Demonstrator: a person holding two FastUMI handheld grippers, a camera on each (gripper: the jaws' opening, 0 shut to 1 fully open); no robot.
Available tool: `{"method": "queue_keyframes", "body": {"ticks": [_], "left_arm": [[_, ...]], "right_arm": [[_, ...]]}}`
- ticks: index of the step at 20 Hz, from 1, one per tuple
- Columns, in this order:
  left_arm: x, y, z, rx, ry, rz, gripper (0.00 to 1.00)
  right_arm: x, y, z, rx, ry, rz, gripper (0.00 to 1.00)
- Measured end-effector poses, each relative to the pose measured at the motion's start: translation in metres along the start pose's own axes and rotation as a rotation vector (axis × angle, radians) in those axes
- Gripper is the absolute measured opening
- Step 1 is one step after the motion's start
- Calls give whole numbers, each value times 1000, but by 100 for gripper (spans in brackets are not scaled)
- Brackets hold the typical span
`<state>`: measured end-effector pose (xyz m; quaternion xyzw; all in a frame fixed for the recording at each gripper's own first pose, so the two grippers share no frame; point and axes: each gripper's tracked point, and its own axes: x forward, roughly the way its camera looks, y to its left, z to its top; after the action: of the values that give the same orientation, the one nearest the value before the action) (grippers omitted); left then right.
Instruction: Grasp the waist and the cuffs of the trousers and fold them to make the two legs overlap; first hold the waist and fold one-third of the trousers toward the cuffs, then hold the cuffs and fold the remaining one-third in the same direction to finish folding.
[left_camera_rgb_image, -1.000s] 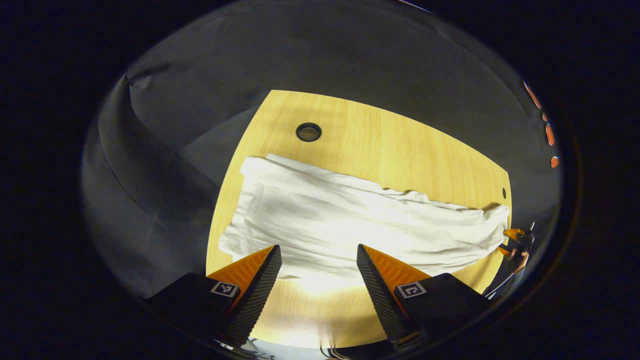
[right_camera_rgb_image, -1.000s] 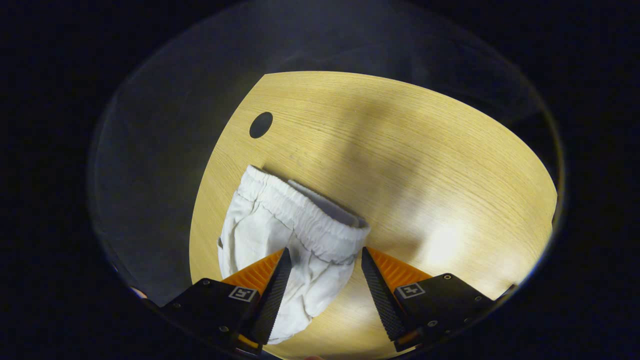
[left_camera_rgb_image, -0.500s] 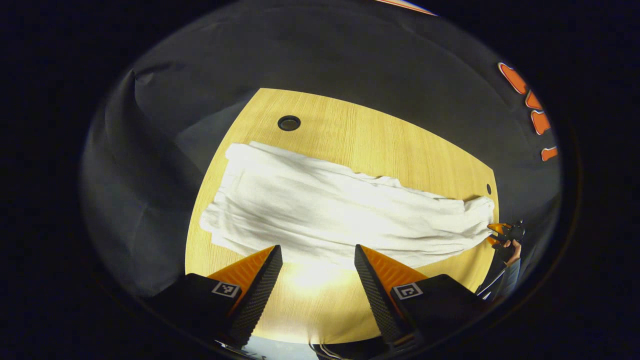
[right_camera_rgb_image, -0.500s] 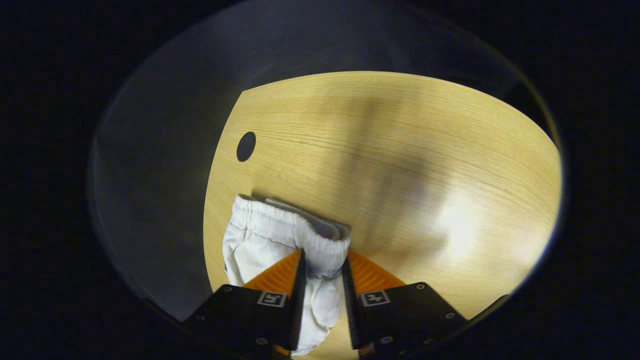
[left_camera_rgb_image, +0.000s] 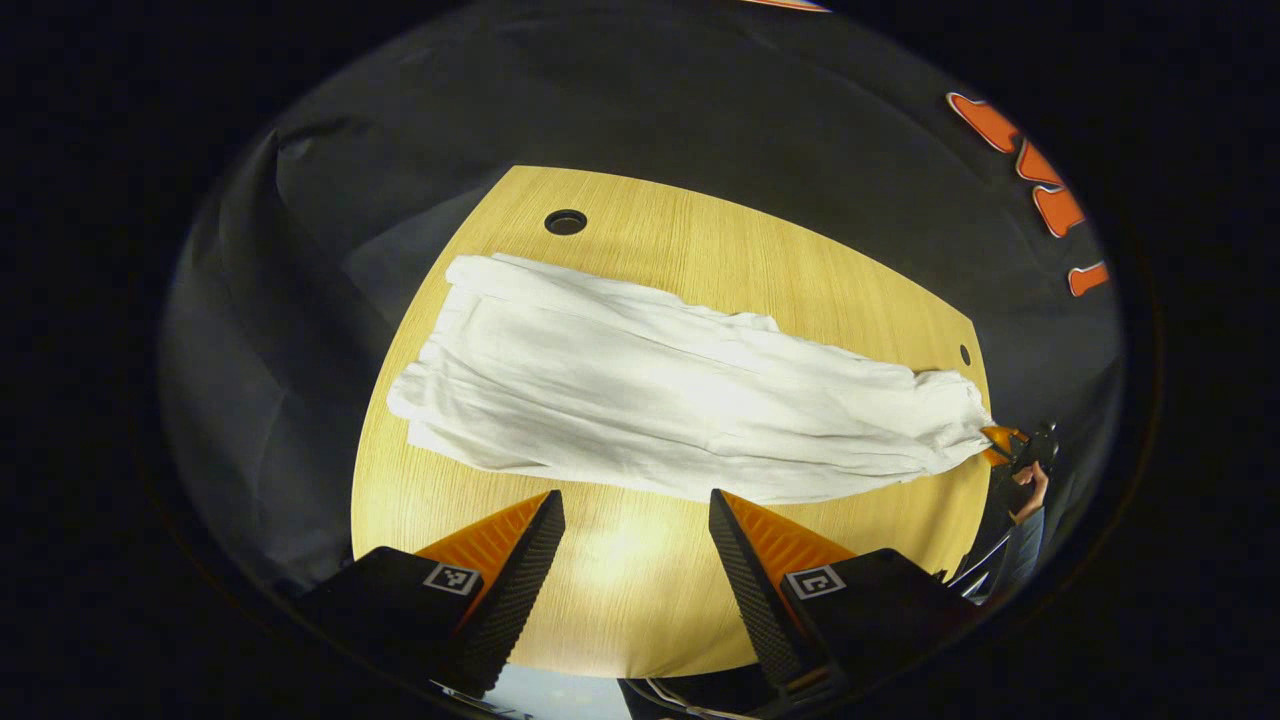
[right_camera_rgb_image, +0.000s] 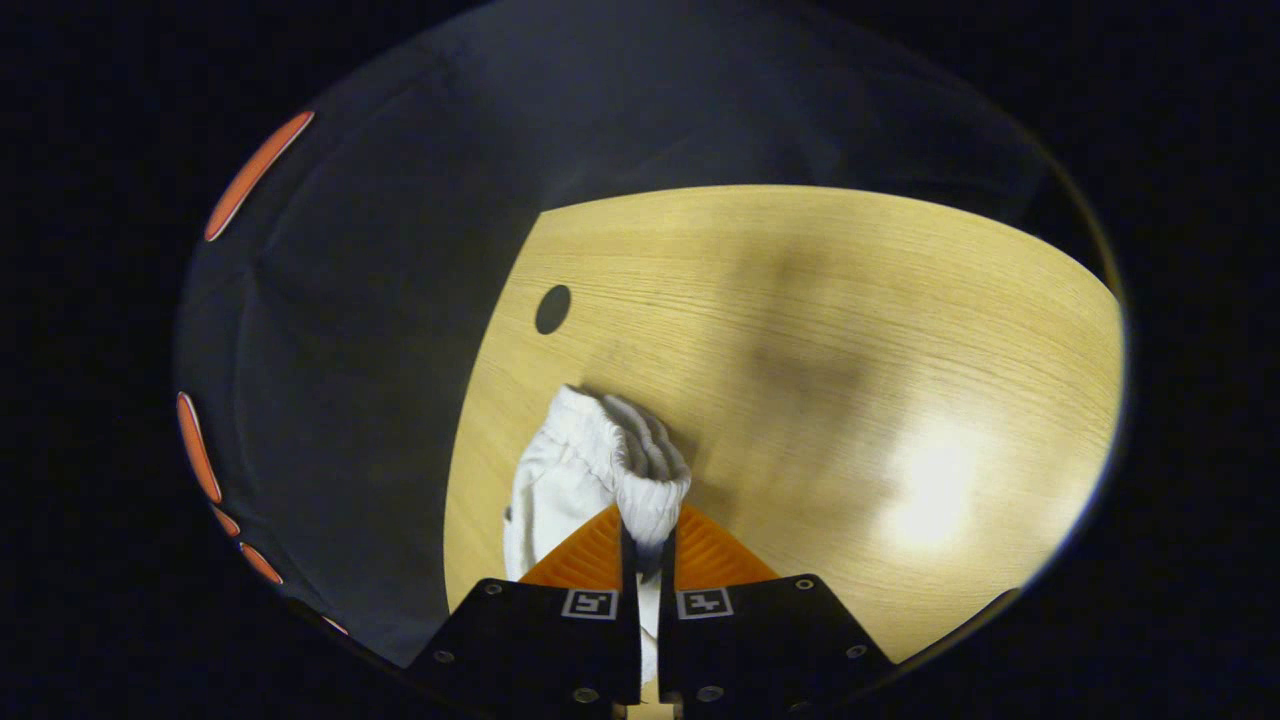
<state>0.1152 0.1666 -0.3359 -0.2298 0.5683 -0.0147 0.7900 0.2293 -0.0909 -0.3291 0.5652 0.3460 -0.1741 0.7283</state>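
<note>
White trousers (left_camera_rgb_image: 650, 395) lie stretched across a light wooden table (left_camera_rgb_image: 740, 270), cuffs at the left end, waist at the right end. My left gripper (left_camera_rgb_image: 635, 515) is open above bare wood, a little short of the cloth's near edge. In the right gripper view my right gripper (right_camera_rgb_image: 645, 535) is shut on the elastic waist (right_camera_rgb_image: 630, 460), which bunches up between the fingers and lifts off the table. In the left gripper view the right gripper (left_camera_rgb_image: 1005, 445) and the hand holding it sit at the waist end.
Round cable holes pierce the table top (left_camera_rgb_image: 566, 221) (right_camera_rgb_image: 552, 309). The table's edges are near the trousers on the cuff side and the waist side. Black cloth walls surround the table.
My right gripper has gone from open around the waist to shut on it, gathering the band. My left gripper has drawn back from the cloth, which now lies beyond its fingertips.
</note>
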Motion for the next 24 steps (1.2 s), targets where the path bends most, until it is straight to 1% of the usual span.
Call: {"method": "queue_keyframes", "body": {"ticks": [4, 7, 8, 9, 10, 11, 12, 13, 14, 16, 17, 21, 24], "left_arm": [[12, -6, -12, 27, 8, -31, 95], [22, -5, -23, 51, 21, -33, 96], [25, -5, -28, 48, 28, -49, 91], [26, -3, -32, 41, 33, -65, 95], [27, 1, -37, 33, 40, -71, 95], [28, 5, -39, 30, 42, -75, 100], [27, 9, -41, 27, 43, -77, 95], [29, 13, -43, 22, 46, -82, 100], [33, 17, -45, 16, 47, -86, 95], [36, 25, -44, 10, 45, -90, 95], [38, 30, -44, 6, 42, -89, 100], [43, 49, -43, -32, 42, -92, 100], [49, 56, -36, -60, 43, -99, 100]], "right_arm": [[-23, 18, 10, -79, -60, 61, 7], [-39, 33, 17, -144, -107, 98, 7], [-44, 38, 15, -167, -117, 109, 7], [-48, 41, 15, -191, -133, 124, 7], [-52, 47, 13, -212, -141, 141, 7], [-54, 52, 14, -233, -147, 165, 7], [-58, 54, 17, -249, -147, 191, 7], [-61, 55, 19, -263, -148, 211, 7], [-63, 58, 21, -277, -149, 233, 7], [-63, 55, 21, -309, -147, 264, 7], [-61, 54, 21, -329, -146, 277, 7], [-64, 52, 26, -416, -129, 314, 7], [-67, 50, 34, -486, -100, 314, 7]]}}
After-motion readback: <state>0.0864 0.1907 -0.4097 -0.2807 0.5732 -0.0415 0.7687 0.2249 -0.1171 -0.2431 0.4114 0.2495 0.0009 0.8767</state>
